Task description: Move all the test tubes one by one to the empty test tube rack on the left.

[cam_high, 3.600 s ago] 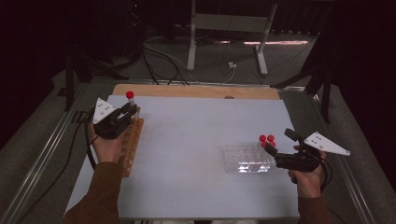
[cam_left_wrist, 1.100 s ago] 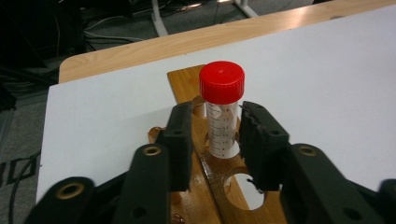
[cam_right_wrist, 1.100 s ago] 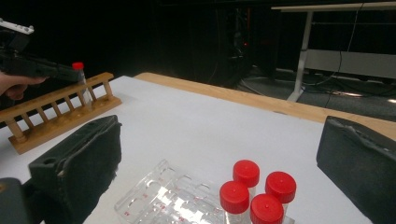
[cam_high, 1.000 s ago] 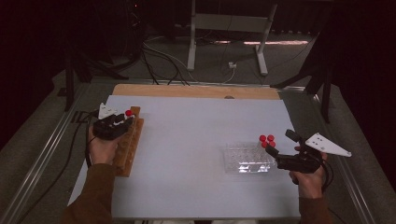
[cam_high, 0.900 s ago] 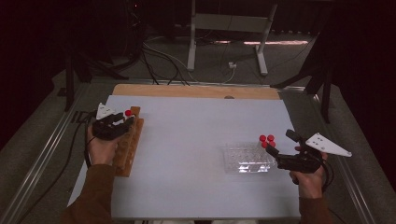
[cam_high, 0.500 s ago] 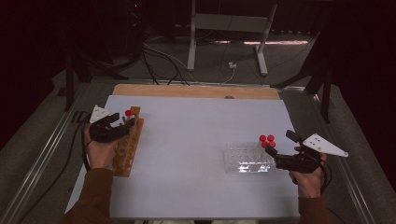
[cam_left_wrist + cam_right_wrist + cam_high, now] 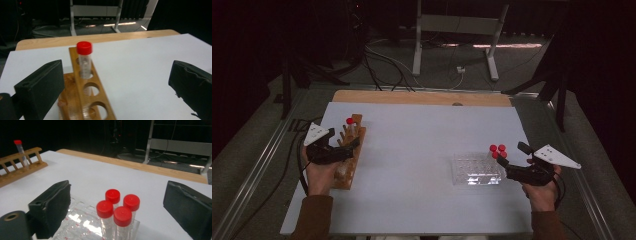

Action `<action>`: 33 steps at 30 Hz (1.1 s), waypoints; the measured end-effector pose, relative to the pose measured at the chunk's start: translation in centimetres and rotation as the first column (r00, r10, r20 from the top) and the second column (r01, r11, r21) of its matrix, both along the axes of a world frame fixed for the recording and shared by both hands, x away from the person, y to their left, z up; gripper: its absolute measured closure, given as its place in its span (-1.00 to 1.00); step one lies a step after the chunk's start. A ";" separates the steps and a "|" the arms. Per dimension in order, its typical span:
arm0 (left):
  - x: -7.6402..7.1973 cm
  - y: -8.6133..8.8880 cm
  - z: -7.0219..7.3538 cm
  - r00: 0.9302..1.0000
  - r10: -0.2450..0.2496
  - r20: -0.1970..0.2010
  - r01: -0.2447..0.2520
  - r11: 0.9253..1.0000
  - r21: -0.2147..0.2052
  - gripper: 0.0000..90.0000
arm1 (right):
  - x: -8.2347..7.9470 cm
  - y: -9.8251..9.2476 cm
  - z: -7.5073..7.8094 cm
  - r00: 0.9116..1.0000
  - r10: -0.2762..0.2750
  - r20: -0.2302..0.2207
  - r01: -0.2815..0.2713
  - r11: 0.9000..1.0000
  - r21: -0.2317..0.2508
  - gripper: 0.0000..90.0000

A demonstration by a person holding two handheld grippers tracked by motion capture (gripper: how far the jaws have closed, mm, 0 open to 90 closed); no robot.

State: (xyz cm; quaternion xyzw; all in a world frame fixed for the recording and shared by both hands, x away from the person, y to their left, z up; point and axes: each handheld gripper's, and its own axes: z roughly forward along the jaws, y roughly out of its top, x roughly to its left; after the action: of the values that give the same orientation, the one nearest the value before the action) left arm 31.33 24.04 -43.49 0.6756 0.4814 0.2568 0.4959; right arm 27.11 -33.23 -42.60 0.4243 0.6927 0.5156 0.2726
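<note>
A: Our left gripper (image 7: pixel 117 87) has just been opening; its jaws stand wide with nothing pressed between them, and the red-capped tube (image 7: pixel 84 60) stands upright in the wooden rack (image 7: pixel 85 100), in a hole toward the rack's far end.

B: And our right gripper (image 7: pixel 117 212) has just been closing a little, yet the jaws are still wide, either side of the four capped tubes (image 7: pixel 117 211) at the near corner of the clear tray (image 7: pixel 75 225), not touching them.

A: We judge these tubes light, stiff and thin-walled, and smooth plastic can slip.

B: So we take one just below its cap, squarely and straight up, with gentle pressure.

A: The tray looks light too; a crooked pull could drag it away from the rack's side of the white table (image 7: pixel 422 150).
</note>
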 end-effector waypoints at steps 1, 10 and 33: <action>-0.3 -0.2 0.2 1.000 0.002 0.007 -0.002 1.000 0.004 -0.98 | 0.0 0.0 -0.1 1.000 0.001 -0.001 -0.001 1.000 -0.005 -0.65; -1.6 -2.0 1.4 0.998 -0.040 0.042 0.040 0.999 -0.007 -0.99 | 0.1 -0.3 -1.2 1.000 0.016 -0.015 -0.017 0.998 -0.054 0.06; -2.5 -3.2 2.2 0.993 -0.090 0.074 0.095 0.993 -0.068 -0.99 | 0.8 -0.6 -4.3 0.996 0.026 -0.090 -0.038 0.991 -0.132 0.49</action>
State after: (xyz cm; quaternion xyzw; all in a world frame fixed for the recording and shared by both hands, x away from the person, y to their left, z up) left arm 28.87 20.84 -41.31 0.6695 0.4406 0.2399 0.5478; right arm 27.90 -33.80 -46.92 0.4163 0.7436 0.4533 0.2614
